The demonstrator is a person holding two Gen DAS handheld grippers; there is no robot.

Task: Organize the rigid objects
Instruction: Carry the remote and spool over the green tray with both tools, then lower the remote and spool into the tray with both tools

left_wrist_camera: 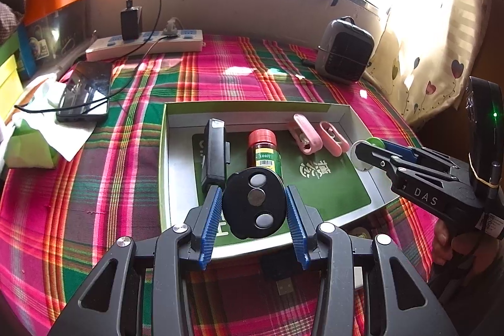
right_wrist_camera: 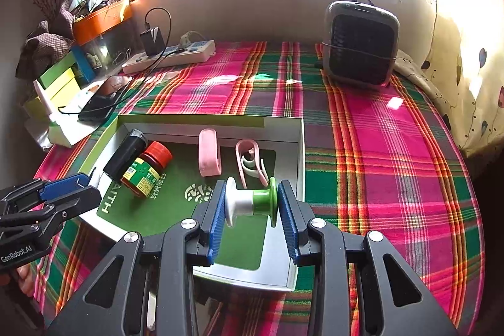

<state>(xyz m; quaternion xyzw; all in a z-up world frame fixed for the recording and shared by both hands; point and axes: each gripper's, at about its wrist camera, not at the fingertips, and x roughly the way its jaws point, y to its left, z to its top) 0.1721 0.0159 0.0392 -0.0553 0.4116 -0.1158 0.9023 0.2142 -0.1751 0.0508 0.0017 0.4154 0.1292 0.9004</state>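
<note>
Spool [right_wrist_camera: 252, 202], white/green, sits clamped in right gripper [right_wrist_camera: 251, 203], axis crosswise between the pads, green flange right, above the box [right_wrist_camera: 296, 153]. Black oval remote [left_wrist_camera: 254, 201] is pinched in left gripper [left_wrist_camera: 254, 207], long axis pointing away, over the box's near edge. Red-capped bottle [left_wrist_camera: 264, 151] lies inside.

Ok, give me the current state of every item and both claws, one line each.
Left claw: shut on the black oval three-button remote, above the box.
Right claw: shut on the white-and-green plastic spool, above the box.
Shallow white cardboard box: open.
Red-capped brown bottle: capped, lying on its side in the box.
Black rectangular device: lying in the box.
Two pink plastic clips: lying in the box.
</note>
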